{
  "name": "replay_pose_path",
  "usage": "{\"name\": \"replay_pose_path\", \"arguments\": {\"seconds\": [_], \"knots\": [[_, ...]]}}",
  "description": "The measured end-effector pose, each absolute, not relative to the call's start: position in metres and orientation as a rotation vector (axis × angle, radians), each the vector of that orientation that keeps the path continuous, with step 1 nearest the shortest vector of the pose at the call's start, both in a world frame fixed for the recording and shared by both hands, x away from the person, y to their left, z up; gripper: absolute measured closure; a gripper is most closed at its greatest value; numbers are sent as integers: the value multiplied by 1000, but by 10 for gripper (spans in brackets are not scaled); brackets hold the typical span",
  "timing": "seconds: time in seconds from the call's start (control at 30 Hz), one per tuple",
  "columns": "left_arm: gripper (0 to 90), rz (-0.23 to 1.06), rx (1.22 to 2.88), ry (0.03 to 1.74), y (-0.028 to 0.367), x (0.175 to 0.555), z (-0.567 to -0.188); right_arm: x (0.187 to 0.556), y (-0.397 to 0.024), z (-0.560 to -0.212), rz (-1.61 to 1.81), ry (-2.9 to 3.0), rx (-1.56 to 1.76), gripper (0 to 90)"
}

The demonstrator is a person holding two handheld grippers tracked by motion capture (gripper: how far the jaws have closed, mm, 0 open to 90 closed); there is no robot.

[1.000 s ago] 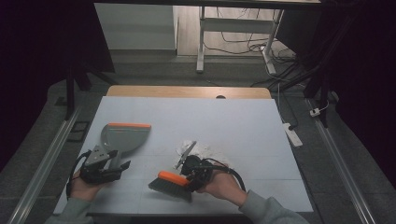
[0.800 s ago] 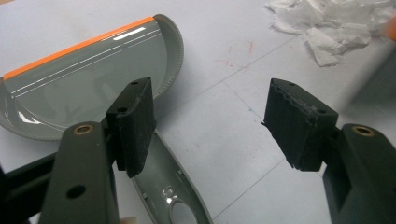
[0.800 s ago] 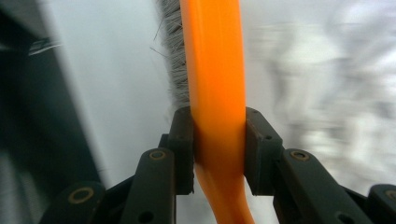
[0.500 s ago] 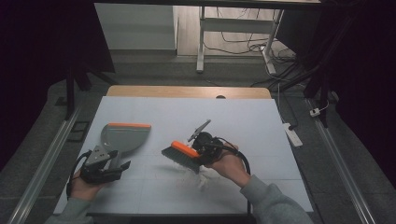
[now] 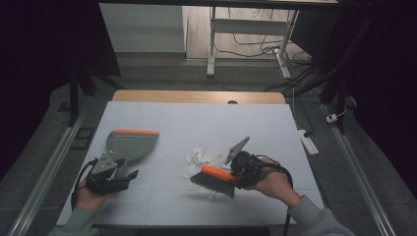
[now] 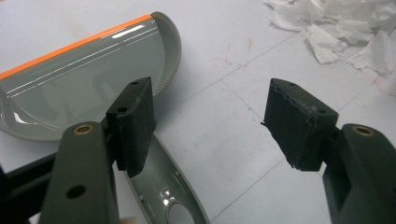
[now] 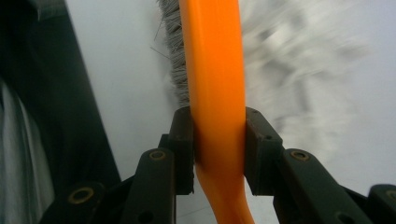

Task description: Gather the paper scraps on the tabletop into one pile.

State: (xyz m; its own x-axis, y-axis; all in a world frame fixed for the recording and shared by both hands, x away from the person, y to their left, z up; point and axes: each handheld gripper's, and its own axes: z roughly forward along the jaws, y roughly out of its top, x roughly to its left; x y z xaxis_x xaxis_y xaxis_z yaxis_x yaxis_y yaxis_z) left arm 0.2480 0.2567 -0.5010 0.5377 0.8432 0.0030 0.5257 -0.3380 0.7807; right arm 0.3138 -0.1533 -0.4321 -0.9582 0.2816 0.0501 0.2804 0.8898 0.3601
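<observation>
Right jaws: closed on the orange back of the brush point(image 7: 214, 93), one pad on each side.
Right gripper point(image 5: 244, 168): held level in the right hand point(image 5: 271, 181), just right of the paper scraps point(image 5: 202, 160).
Brush: bristles point down at the surface point(image 5: 206, 118), touching the near edge of the scraps; bristles and scraps blurred in the right gripper view.
Left jaws: wide apart, nothing pressed between the pads; the dustpan handle point(image 6: 163, 186) lies below the left pad.
Left gripper point(image 5: 114, 173): held in the left hand point(image 5: 91, 194), well left of the scraps.
Dustpan point(image 5: 129, 143): flat on the surface, orange lip on the far side, well left of the scraps.
Scraps: a white heap near the surface's middle, between dustpan and brush.
</observation>
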Motion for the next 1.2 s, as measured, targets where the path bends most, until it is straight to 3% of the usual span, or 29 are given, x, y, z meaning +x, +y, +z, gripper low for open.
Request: {"name": "replay_pose_path", "arguments": {"seconds": [0.17,0.43,0.6,0.77,1.0,1.2], "knots": [[342,536,2021,1106,255,248,-501,312,-129,-456,515,3045,339,676],[342,536,2020,1111,257,247,-502,341,-112,-452,594,2932,329,675],[342,531,2021,1110,257,248,-503,329,-137,-428,793,2866,433,675],[342,521,2026,1086,255,249,-502,330,-187,-406,857,2710,754,674],[342,505,2023,1046,254,252,-501,344,-240,-434,585,2571,1245,675],[342,502,2029,1036,251,255,-501,347,-230,-449,569,2604,1285,675]]}}
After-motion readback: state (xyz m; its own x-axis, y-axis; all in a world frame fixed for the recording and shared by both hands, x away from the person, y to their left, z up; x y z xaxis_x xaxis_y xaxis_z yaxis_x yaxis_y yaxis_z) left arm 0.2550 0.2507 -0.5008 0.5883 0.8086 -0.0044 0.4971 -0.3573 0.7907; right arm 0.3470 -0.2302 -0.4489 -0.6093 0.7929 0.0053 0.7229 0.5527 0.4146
